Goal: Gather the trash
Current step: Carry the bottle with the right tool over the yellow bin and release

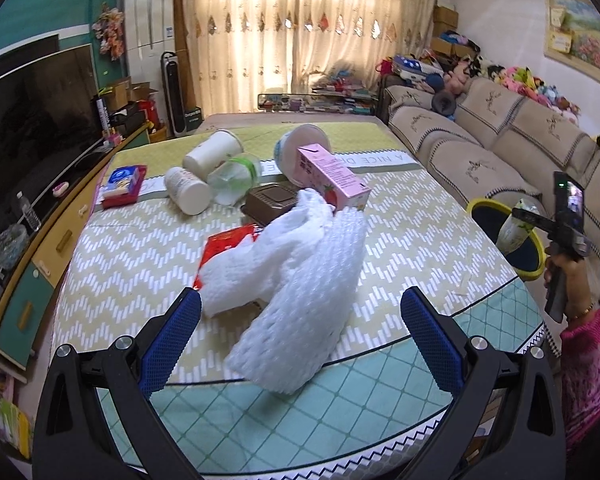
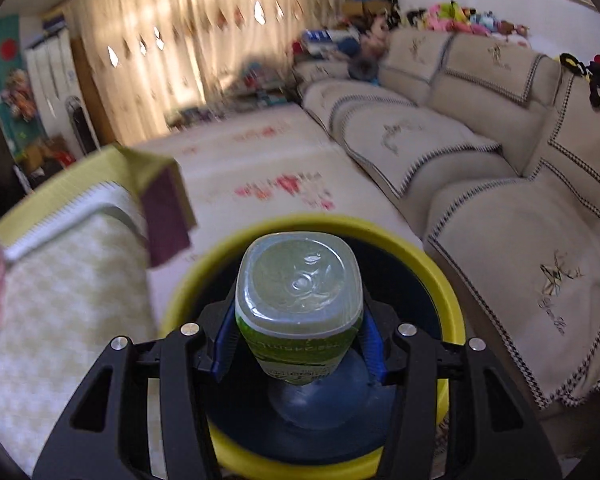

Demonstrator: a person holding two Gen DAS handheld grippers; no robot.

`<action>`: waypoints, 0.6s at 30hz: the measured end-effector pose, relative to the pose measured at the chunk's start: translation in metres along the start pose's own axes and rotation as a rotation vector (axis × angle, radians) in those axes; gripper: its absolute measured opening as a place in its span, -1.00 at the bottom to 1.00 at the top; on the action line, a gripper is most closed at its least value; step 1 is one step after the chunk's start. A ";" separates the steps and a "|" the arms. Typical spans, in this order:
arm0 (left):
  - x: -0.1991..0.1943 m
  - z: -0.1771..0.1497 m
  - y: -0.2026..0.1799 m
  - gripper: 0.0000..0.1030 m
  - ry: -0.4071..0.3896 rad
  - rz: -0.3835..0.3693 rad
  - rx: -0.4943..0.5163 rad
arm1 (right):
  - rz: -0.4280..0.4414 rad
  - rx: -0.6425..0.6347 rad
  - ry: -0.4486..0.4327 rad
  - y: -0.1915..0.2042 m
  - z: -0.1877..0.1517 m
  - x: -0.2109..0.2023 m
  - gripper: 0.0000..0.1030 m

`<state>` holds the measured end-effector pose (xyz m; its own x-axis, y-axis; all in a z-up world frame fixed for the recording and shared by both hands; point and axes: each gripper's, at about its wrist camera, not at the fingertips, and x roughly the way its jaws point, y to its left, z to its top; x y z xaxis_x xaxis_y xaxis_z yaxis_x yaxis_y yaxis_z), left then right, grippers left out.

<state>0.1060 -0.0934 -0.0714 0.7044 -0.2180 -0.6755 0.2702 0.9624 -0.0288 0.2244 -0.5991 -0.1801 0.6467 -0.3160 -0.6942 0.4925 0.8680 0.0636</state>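
Note:
My left gripper [image 1: 300, 320] is open, its blue pads either side of a white foam net sleeve [image 1: 300, 280] lying on the table, not touching it. Behind the sleeve lie a red wrapper [image 1: 228, 242], a brown tray [image 1: 270, 200], a pink carton [image 1: 332, 178], white cups [image 1: 212, 152], a clear green-banded cup [image 1: 234, 178] and a white bottle [image 1: 186, 190]. My right gripper [image 2: 298, 338] is shut on a clear plastic bottle with a green label [image 2: 300, 300], held over the yellow-rimmed bin [image 2: 448, 280]; it also shows in the left wrist view [image 1: 518, 228] above that bin [image 1: 480, 204].
The table [image 1: 140, 260] has a patterned yellow and teal cloth. A red and blue pack [image 1: 122, 184] lies at its far left. A beige sofa [image 1: 500, 140] runs along the right, a TV cabinet [image 1: 52, 240] along the left. The bin stands on the floor between table and sofa.

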 end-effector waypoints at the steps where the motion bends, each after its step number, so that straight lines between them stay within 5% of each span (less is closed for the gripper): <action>1: 0.003 0.002 -0.003 0.91 0.005 -0.006 0.012 | -0.006 0.000 0.013 0.001 -0.001 0.007 -0.04; 12: 0.029 0.010 -0.012 0.57 0.078 -0.037 0.057 | -0.035 -0.027 0.059 0.000 -0.004 0.042 -0.03; 18: 0.035 0.007 -0.013 0.14 0.101 -0.039 0.067 | -0.029 -0.034 0.053 0.002 -0.008 0.036 -0.02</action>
<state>0.1323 -0.1144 -0.0896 0.6239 -0.2346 -0.7455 0.3415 0.9398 -0.0100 0.2441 -0.6055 -0.2102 0.6006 -0.3210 -0.7323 0.4898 0.8716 0.0197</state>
